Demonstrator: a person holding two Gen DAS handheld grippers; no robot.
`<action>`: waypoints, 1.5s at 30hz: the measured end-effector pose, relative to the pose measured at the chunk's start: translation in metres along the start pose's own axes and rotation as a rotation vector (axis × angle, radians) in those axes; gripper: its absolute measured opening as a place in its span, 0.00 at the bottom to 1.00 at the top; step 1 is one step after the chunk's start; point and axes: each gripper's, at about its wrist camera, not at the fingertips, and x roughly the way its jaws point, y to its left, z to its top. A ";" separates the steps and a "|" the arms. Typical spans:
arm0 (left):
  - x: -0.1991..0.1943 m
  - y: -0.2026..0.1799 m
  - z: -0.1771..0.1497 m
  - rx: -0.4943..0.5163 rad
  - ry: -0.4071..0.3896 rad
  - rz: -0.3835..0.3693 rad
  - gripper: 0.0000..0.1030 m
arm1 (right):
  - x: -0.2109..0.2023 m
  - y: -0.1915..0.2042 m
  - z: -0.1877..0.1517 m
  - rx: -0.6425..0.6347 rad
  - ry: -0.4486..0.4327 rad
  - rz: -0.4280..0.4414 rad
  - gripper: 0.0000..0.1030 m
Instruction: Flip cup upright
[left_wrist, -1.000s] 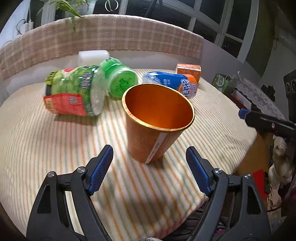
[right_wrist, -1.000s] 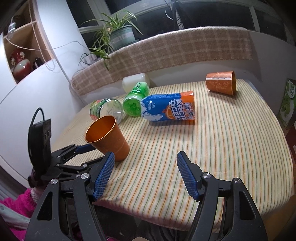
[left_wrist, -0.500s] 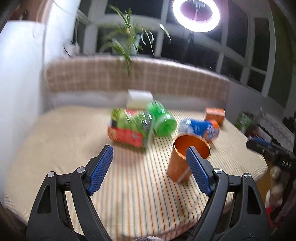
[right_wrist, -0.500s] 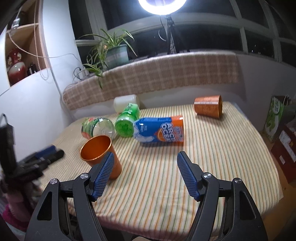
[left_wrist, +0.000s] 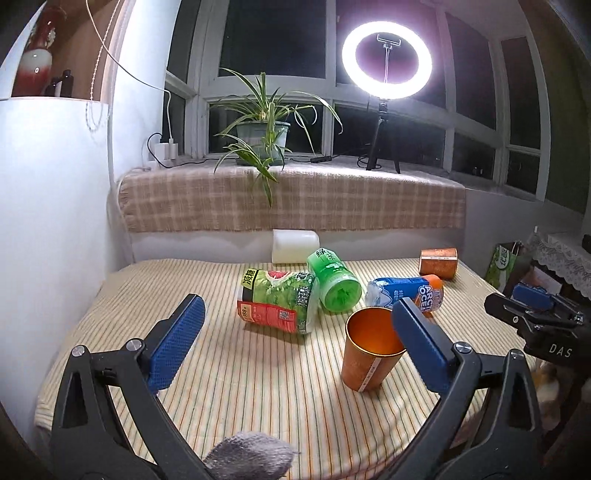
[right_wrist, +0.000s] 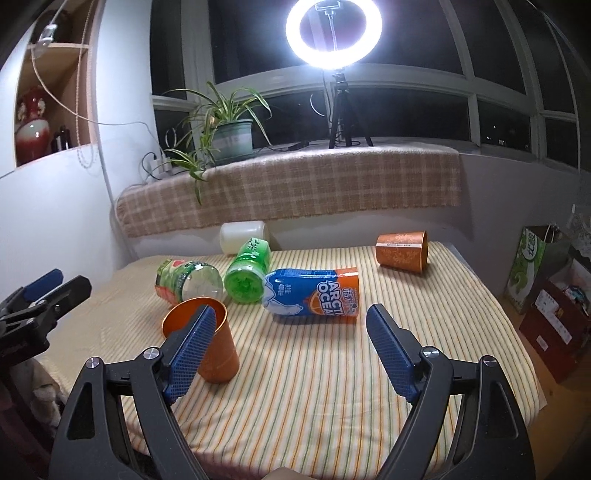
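Observation:
An orange cup (left_wrist: 364, 352) stands upright on the striped tablecloth, open mouth up; it also shows in the right wrist view (right_wrist: 207, 341). A second orange cup (left_wrist: 438, 258) lies on its side at the far right of the table, also seen in the right wrist view (right_wrist: 402, 252). My left gripper (left_wrist: 295, 345) is open and empty, pulled back above the near table edge. My right gripper (right_wrist: 291, 350) is open and empty, back from the table. Each gripper shows at the edge of the other's view.
A green-labelled bottle (left_wrist: 279, 301), a green bottle (left_wrist: 334, 280), a blue Arctic Ocean bottle (left_wrist: 406, 293) and a white container (left_wrist: 294, 246) lie mid-table. The striped table (left_wrist: 258, 387) drops off at front and right. Boxes and a bag (right_wrist: 532, 269) stand right.
My left gripper has drawn back and up from the upright cup, which now stands free. My right gripper has also risen and pulled back. The cup has not moved.

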 end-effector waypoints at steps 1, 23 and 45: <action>0.000 0.000 0.000 -0.002 0.001 0.002 1.00 | 0.000 0.000 0.000 0.003 0.000 0.000 0.82; -0.003 0.000 0.000 -0.012 -0.001 0.020 1.00 | 0.002 -0.003 -0.003 0.030 0.014 -0.016 0.82; 0.000 0.007 -0.004 -0.019 0.009 0.033 1.00 | 0.006 -0.008 -0.005 0.064 0.029 -0.024 0.82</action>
